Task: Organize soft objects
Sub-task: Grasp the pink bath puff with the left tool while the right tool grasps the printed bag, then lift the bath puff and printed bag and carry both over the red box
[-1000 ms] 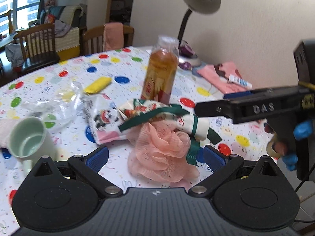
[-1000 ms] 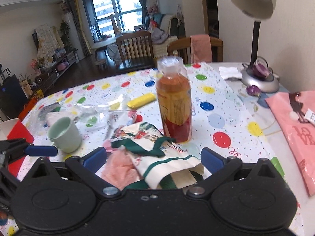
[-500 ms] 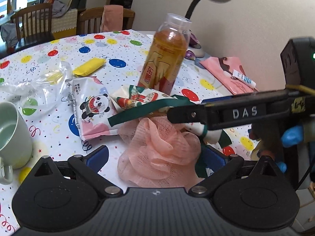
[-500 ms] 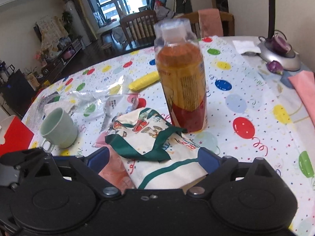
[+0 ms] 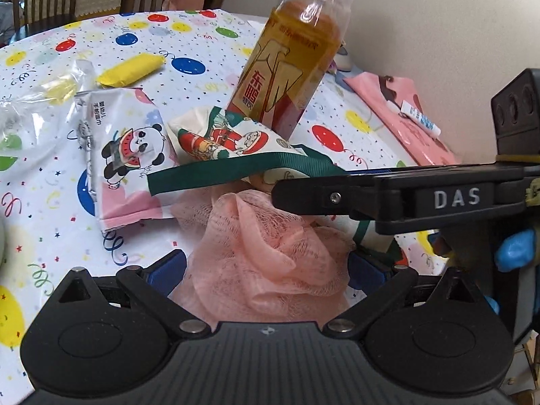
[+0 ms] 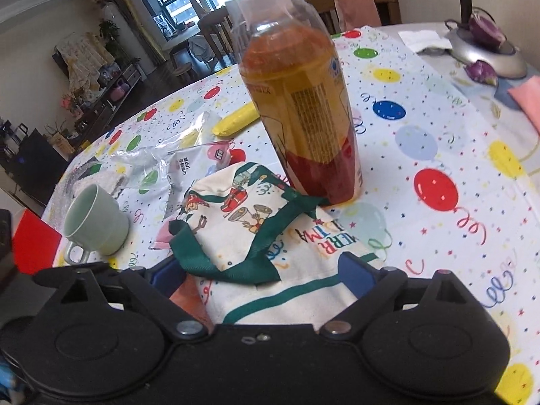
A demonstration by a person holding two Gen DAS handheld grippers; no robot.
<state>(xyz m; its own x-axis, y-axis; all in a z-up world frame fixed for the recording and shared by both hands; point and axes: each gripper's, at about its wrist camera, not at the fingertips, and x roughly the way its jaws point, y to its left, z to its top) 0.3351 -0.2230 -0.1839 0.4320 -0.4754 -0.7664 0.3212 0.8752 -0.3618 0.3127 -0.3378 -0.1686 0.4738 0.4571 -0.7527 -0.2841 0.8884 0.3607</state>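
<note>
A peach mesh bath sponge lies on the balloon tablecloth between the open fingers of my left gripper. A cream Christmas cloth bag with green straps lies partly on the sponge, between the open fingers of my right gripper. The right gripper's black finger crosses the left wrist view over the sponge and bag. A panda wipes pack lies left of the bag. A sliver of the sponge shows under the bag in the right wrist view.
A tall bottle of orange drink stands just behind the bag. A pale green mug, crumpled clear plastic and a yellow soft piece lie to the left. A pink folded cloth and a lamp base are at the right.
Both grippers have moved forward and lower. The sponge now sits between the left fingers and the bag between the right fingers. The right finger reaches further over the sponge.
</note>
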